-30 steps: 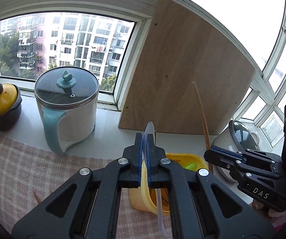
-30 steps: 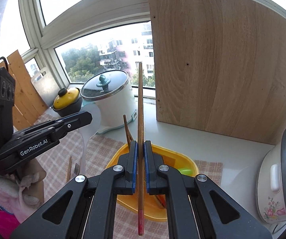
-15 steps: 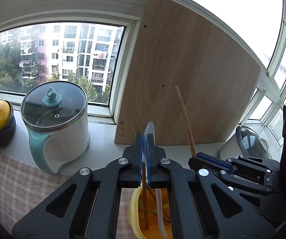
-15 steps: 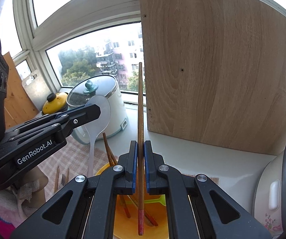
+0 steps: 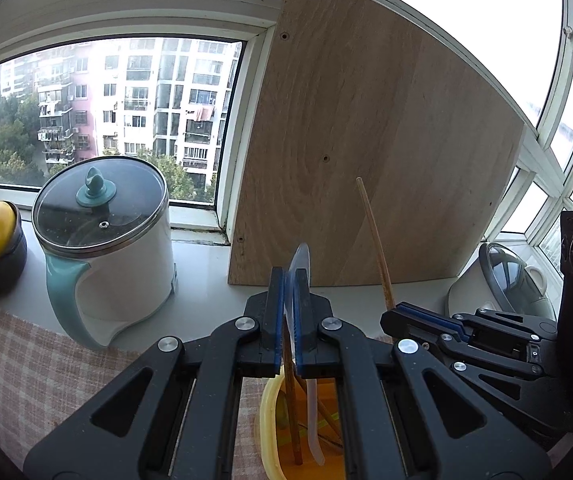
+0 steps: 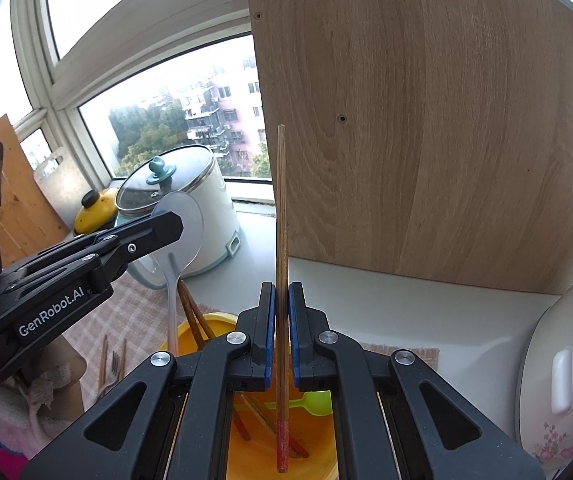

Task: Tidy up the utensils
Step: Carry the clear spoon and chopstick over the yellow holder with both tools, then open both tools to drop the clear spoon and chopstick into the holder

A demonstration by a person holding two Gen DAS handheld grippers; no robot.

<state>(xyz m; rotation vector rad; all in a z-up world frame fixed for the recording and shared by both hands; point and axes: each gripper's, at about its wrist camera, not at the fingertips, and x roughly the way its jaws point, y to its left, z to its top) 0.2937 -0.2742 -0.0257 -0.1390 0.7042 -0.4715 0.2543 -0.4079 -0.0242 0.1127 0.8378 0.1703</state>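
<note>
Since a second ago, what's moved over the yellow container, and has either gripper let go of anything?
Both grippers came in over the yellow container and lowered. The left gripper brought the clear spoon down until its handle reaches inside; the right gripper lowered its chopstick, red tip now inside. Nothing was released: both stay clamped. The white pot and wooden board are unchanged.

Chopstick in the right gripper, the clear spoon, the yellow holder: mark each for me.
chopstick (image 6: pixel 281 240), right wrist view, on its bare wooden shaft above the fingers.
clear spoon (image 6: pixel 190 216), right wrist view, on its bowl.
yellow holder (image 6: pixel 190 330), right wrist view, on its rim.
</note>
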